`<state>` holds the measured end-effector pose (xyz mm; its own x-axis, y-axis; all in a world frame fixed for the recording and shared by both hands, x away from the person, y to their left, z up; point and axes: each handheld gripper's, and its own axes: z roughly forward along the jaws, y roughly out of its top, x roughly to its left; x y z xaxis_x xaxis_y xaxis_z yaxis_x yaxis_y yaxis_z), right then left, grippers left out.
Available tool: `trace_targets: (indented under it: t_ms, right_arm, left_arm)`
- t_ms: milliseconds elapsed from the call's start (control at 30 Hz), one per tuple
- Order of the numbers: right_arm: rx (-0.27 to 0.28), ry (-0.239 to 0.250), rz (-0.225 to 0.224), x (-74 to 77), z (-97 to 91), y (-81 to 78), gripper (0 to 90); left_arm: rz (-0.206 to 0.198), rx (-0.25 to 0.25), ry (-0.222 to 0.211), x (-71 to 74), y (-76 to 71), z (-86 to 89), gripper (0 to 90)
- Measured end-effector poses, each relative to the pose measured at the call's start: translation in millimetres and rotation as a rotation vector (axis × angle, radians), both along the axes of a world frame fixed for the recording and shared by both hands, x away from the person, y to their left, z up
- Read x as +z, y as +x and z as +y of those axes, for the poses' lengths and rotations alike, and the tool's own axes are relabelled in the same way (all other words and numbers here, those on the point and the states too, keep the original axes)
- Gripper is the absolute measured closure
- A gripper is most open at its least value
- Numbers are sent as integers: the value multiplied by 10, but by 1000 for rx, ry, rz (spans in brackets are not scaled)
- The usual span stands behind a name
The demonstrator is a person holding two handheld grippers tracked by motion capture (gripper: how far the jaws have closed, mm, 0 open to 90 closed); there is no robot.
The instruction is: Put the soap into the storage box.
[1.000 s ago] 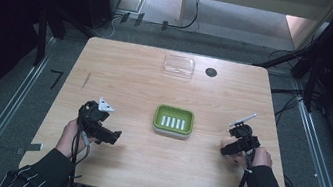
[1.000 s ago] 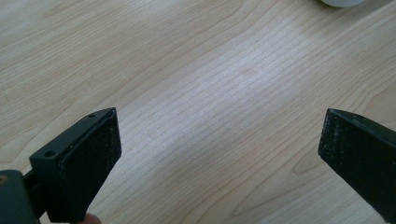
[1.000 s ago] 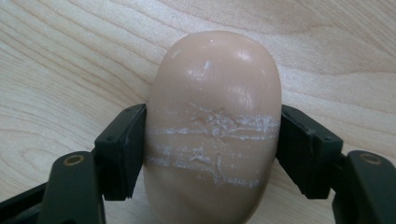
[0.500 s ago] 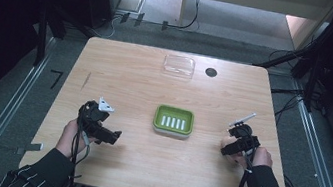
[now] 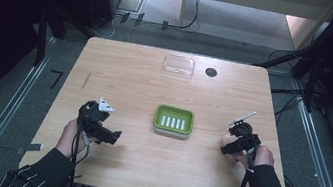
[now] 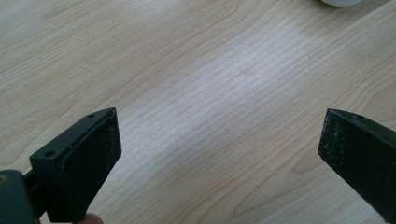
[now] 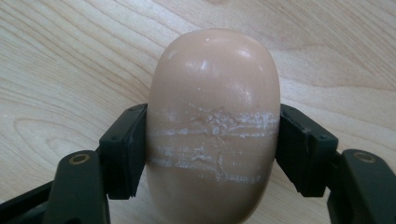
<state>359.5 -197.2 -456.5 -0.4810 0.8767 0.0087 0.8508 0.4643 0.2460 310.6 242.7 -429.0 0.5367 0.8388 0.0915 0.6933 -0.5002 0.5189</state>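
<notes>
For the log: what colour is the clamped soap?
Peach-tan soap, white scuff lines; right gripper view shows it best.

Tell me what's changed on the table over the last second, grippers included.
Nothing has visibly moved. The right gripper is still shut on the bar of soap at the table's right side, and the left gripper stays open over bare wood. The green soap dish at the centre and the clear lid at the far edge sit where they were.
</notes>
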Motion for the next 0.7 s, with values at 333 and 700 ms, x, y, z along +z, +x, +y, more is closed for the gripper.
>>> trace_targets:
  t_ms: [333,700]
  right_arm:
    - [38,13,-13,59,34,7,329]
    - [55,29,-25,104,22,11,329]
  left_arm:
    - [-2,0,3,-2,2,4,0]
    - [-2,1,4,-1,5,6,0]
